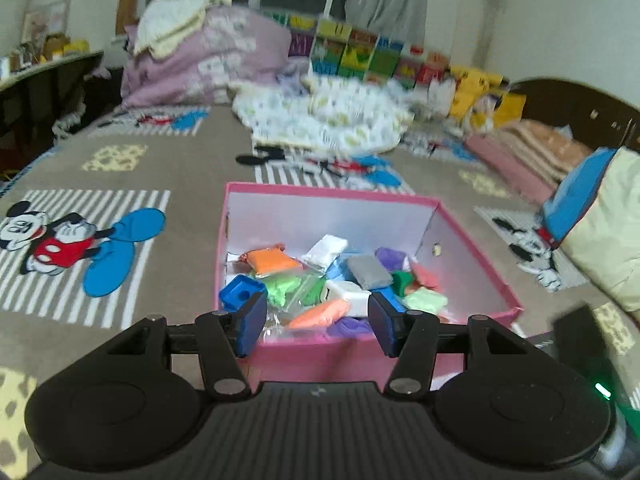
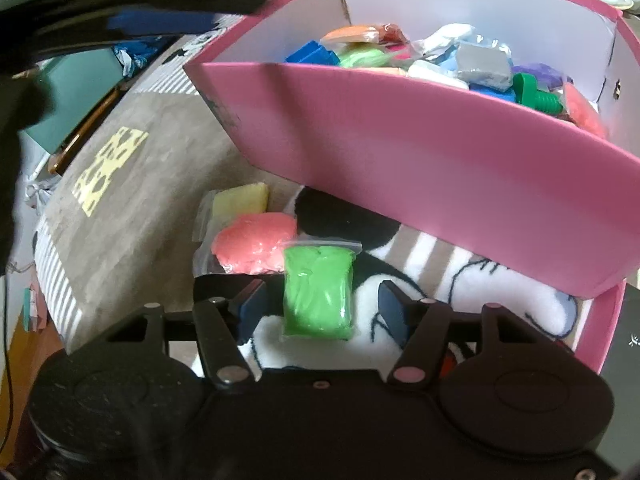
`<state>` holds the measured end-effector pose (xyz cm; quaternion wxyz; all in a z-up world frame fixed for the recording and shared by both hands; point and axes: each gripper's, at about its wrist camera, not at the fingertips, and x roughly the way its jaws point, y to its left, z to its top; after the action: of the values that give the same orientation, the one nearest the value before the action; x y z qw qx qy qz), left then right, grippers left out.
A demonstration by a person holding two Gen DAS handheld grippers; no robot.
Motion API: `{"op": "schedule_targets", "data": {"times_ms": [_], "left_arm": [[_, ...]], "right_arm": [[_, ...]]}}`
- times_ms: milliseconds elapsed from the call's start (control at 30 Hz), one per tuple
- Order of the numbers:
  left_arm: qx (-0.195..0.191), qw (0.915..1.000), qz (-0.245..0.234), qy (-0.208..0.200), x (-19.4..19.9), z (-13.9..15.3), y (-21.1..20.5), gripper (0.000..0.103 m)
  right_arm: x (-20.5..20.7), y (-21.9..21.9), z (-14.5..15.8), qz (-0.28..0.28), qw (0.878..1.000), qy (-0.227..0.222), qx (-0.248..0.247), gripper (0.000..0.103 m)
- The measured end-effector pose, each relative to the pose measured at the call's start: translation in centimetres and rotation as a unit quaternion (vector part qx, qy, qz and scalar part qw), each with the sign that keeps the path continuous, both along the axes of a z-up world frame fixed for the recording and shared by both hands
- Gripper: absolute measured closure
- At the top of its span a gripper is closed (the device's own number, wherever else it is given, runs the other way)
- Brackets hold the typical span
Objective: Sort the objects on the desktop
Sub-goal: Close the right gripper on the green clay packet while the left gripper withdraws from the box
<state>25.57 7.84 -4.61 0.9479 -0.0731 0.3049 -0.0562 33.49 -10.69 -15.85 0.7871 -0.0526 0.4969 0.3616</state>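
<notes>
A pink box (image 1: pixel 332 194) with white inner walls sits on the bed cover, holding several bagged clay lumps and a blue block (image 1: pixel 240 292). My left gripper (image 1: pixel 319 326) hovers open over the box's near edge, with nothing between its blue pads. In the right wrist view, the box's near wall (image 2: pixel 400 152) rises just ahead. A green clay bag (image 2: pixel 318 292) lies on the cover between the fingers of my right gripper (image 2: pixel 322 312), which is open with gaps on both sides. A coral clay bag (image 2: pixel 254 246) and a yellow one (image 2: pixel 240 200) lie just beyond it.
The brown cartoon-print cover (image 1: pixel 120 160) spreads to the left of the box. Piled bedding (image 1: pixel 208 52) and a crumpled quilt (image 1: pixel 328 120) lie at the far end. A cream and blue pillow (image 1: pixel 600 216) lies right. The left gripper's blurred body (image 2: pixel 160 20) crosses the right view's top left.
</notes>
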Motion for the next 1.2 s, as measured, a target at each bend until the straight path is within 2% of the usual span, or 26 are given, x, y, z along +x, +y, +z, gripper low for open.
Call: {"op": "schedule_targets", "data": {"times_ms": [133, 233, 467, 567, 733, 867, 1067, 1200], "left_arm": [[0.003, 0.9996, 0.019, -0.020, -4.2, -0.7, 0.2, 0.049], [0.022, 0.9992, 0.028, -0.021, -6.2, -2.7, -0.1, 0.049], [0.060, 0.9978, 0.023, -0.014, -9.8, -7.2, -0.4, 0.049], [0.071, 0.9971, 0.026, -0.004, -10.1, -8.3, 0.1, 0.049], [0.050, 0.9977, 0.044, -0.014, -10.3, -9.6, 0.9, 0.048], [0.046, 0.9983, 0.036, -0.006, -10.5, -10.5, 0.1, 0.048], [0.043, 0.9983, 0.036, 0.018, -10.2, -11.2, -0.4, 0.048], [0.042, 0.9985, 0.031, 0.017, -10.3, -11.1, -0.4, 0.048]], "right_arm": [[-0.3, 0.5, 0.0, 0.006, 1.000, -0.017, -0.014, 0.041], [-0.9, 1.6, 0.1, 0.027, 0.997, -0.055, -0.041, 0.041], [-1.7, 2.9, -0.6, 0.057, 0.993, -0.074, -0.073, 0.042], [-1.4, 2.7, -0.7, 0.047, 0.994, -0.069, -0.068, 0.043], [-1.0, 2.3, -0.2, 0.027, 0.996, -0.063, -0.052, 0.045], [-1.1, 2.4, -0.3, 0.031, 0.996, -0.061, -0.061, 0.066], [-1.9, 2.5, 0.4, 0.046, 0.994, -0.069, -0.066, 0.067], [-2.4, 2.3, 1.7, 0.056, 0.993, -0.083, -0.070, 0.067]]}}
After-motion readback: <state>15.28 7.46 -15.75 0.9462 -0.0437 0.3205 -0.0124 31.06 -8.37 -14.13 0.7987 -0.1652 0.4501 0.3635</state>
